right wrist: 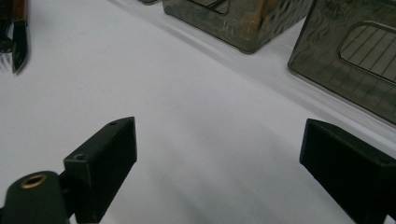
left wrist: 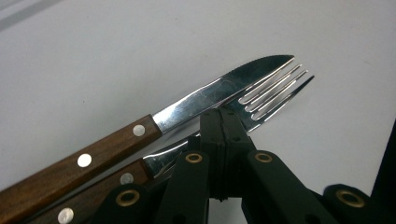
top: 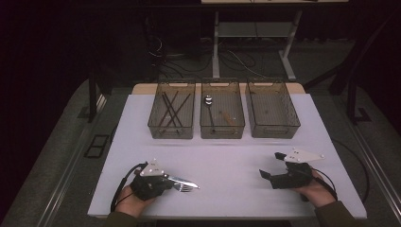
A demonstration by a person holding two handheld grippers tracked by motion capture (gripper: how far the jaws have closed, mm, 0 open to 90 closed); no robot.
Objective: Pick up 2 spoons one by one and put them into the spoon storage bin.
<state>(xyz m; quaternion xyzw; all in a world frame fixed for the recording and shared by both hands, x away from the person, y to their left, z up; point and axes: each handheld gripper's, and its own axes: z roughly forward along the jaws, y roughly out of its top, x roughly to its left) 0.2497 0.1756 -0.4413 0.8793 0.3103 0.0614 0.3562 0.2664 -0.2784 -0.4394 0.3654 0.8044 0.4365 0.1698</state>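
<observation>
— What is your left hand-held gripper [left wrist: 223, 122] doing?

— Its jaws are clenched tight, with no gap between them. In the left gripper view they sit over the neck of a fork [left wrist: 273, 95], just behind the tines. I cannot tell for sure whether the fork's metal is pinched between them or only lies under them.

— Where is the fork?

— Seen from above, it is on the white counter [top: 222, 156] at about seven o'clock, right at the tip of my left hand-held gripper [top: 166, 181]. Its tines point toward three o'clock.

— Is anything beside it?

— A knife [left wrist: 205, 95] with a wooden handle. In the left gripper view its blade runs toward two o'clock, and the fork's tines lie across the blade's tip. The two handles lie side by side, trailing toward eight o'clock.

— And your right hand-held gripper [top: 272, 166]?

— Released, the jaws spread wide, with only bare counter between them. It sits at about five o'clock on the counter, well apart from the fork, and holds nothing.

— What is farther off?

— Three wire baskets in a row at twelve o'clock. The left basket [top: 171, 130] holds dark sticks, the middle basket [top: 222, 130] holds a spoon [top: 208, 100], and the right basket [top: 273, 127] stands beside them.
</observation>
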